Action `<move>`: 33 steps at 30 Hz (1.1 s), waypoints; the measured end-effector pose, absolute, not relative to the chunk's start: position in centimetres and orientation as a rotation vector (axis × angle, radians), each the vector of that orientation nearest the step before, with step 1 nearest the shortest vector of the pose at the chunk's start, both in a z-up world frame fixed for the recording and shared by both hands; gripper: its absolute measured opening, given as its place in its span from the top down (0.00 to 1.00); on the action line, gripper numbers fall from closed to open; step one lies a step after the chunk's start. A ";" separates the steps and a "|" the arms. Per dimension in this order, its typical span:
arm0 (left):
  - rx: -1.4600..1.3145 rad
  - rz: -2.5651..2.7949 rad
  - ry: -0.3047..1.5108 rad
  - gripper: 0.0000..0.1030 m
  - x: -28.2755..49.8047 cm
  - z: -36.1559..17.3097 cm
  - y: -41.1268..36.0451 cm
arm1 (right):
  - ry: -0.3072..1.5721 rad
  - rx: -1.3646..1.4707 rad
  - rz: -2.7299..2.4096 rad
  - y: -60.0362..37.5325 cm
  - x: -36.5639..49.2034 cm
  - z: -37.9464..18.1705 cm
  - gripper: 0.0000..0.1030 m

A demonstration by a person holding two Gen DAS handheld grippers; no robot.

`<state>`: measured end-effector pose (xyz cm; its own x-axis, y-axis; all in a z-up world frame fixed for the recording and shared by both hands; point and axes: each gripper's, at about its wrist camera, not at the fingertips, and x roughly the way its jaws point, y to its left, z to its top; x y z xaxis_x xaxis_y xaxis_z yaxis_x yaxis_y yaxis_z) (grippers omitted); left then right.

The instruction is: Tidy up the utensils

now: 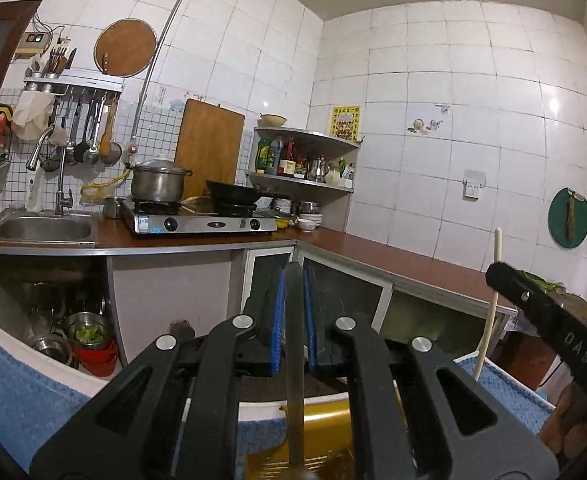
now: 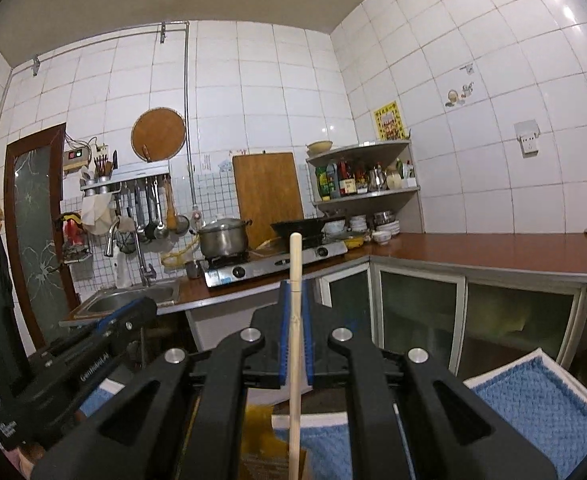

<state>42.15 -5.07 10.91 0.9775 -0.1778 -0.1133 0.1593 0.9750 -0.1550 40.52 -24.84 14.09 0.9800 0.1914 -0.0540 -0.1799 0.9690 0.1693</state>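
Left tongs (image 1: pixel 293 280): blue pads pressed together on a flat metal utensil handle (image 1: pixel 294 360). The handle's long axis is held roughly upright between the pads, one end at the pad tips, the other running down out of the left wrist view; its working end is not seen.

Right tongs (image 2: pixel 295 292): pinched on a pale wooden stick (image 2: pixel 294 320), possibly a chopstick. Its long axis is likewise near vertical, the upper end rising above the pad tips, the lower part passing down past the bottom edge. In the left wrist view the same stick is seen slightly tilted, clamped in the right tongs at the right side.

Beneath both tongs, a blue towel (image 2: pixel 533 400) on a white tray is noted. Further out: a brown desk (image 1: pixel 373 252) with a gas stove (image 1: pixel 203 222), a steel pot (image 1: pixel 157 184) and a sink (image 1: pixel 41 228); ladles hung on a wall rack (image 1: pixel 73 80).
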 end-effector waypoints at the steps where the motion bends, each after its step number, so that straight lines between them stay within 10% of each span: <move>1: -0.143 -0.170 0.128 0.92 42.1 10.7 -5.1 | 0.076 0.162 0.189 -24.8 40.5 13.7 0.94; 25: -0.099 -0.145 0.417 0.91 37.3 5.1 -2.7 | 0.290 0.124 0.244 -23.6 37.5 7.4 0.92; 26: -0.106 -0.147 0.432 0.88 36.9 5.2 -2.5 | 0.304 0.118 0.246 -23.6 37.3 7.5 0.90; 28: -0.120 -0.152 0.452 0.74 36.0 5.6 -2.2 | 0.310 0.121 0.246 -23.8 36.7 7.9 0.52; 33: -0.137 -0.115 0.450 0.32 32.3 6.7 -1.0 | 0.305 0.119 0.216 -24.5 34.0 9.1 0.46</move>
<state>32.33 -0.96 6.66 0.8941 -0.1412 -0.4251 0.0808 0.9843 -0.1570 33.99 -24.54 9.14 0.9309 0.2285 -0.2850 -0.1926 0.9700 0.1485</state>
